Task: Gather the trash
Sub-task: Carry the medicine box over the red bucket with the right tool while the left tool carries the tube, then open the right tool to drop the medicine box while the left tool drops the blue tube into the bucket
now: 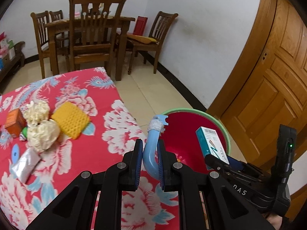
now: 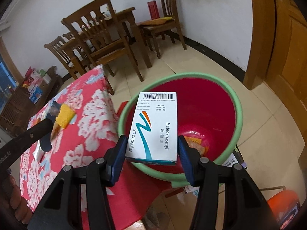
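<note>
Right gripper (image 2: 152, 153) jaws clamp a medicine box (image 2: 155, 126) over the red bin (image 2: 216, 115); left gripper (image 1: 150, 153) jaws pinch a blue razor (image 1: 153, 143). Some scraps already lie in the bin. Paper wads (image 1: 41, 132), sponge (image 1: 71, 120) and wrappers remain on the worktop (image 1: 119, 118).

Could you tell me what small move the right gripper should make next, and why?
Probably open the right gripper and let the medicine box drop. The box is clamped between its fingers and already hangs over the red bucket, inside the green rim, with some trash lying at the bottom. The left gripper, shut on a blue curved handle, sits beside the bucket and looks clear of the fall.
</note>
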Motion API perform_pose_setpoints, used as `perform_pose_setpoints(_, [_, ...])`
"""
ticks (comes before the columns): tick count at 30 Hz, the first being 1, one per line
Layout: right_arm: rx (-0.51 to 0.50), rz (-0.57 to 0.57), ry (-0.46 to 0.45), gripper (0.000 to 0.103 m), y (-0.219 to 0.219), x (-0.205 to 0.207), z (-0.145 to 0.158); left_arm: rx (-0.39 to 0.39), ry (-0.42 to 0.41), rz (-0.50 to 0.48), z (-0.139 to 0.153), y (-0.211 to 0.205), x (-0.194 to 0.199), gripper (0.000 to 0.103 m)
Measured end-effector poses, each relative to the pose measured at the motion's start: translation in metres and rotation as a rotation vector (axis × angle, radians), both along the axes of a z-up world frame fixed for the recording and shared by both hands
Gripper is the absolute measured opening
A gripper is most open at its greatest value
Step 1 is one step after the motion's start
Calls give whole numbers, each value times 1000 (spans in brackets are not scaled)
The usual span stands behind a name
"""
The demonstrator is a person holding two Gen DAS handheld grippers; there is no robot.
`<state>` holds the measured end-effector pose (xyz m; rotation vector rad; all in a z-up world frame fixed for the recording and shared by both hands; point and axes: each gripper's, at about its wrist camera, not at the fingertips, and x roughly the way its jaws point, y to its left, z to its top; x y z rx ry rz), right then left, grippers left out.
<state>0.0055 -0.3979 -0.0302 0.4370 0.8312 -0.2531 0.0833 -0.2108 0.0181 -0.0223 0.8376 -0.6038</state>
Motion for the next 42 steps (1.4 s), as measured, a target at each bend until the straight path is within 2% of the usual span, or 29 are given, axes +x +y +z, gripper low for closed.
perform_pose_setpoints(10, [41, -32, 26, 55, -20, 4, -13, 4, 41, -22, -15, -25, 11, 15])
perform_pose_setpoints(24, [72, -128, -23, 55, -50, -13, -6, 41, 84, -96, -40, -66, 13, 15])
perform_pose_setpoints(29, [82, -139, -26, 58, -57, -14, -8, 59, 101, -113, -50, -77, 14, 15])
perform_pose_setpoints(32, [89, -138, -35, 64, -58, -15, -8, 65, 108, -119, -55, -81, 15, 15])
perform_pose_setpoints(38, [90, -165, -61, 64, -63, -20, -1, 70, 108, -132, -57, -87, 14, 15])
perform_pose_setpoints(40, [82, -177, -69, 64, -65, -23, 2, 67, 109, -137, -56, -89, 14, 17])
perform_pose_setpoints(41, [81, -179, -70, 64, -66, -23, 3, 65, 114, -139, -56, -90, 14, 23])
perform_pose_setpoints(42, [81, -182, -71, 64, -66, -24, 3, 61, 118, -139, -57, -90, 16, 36])
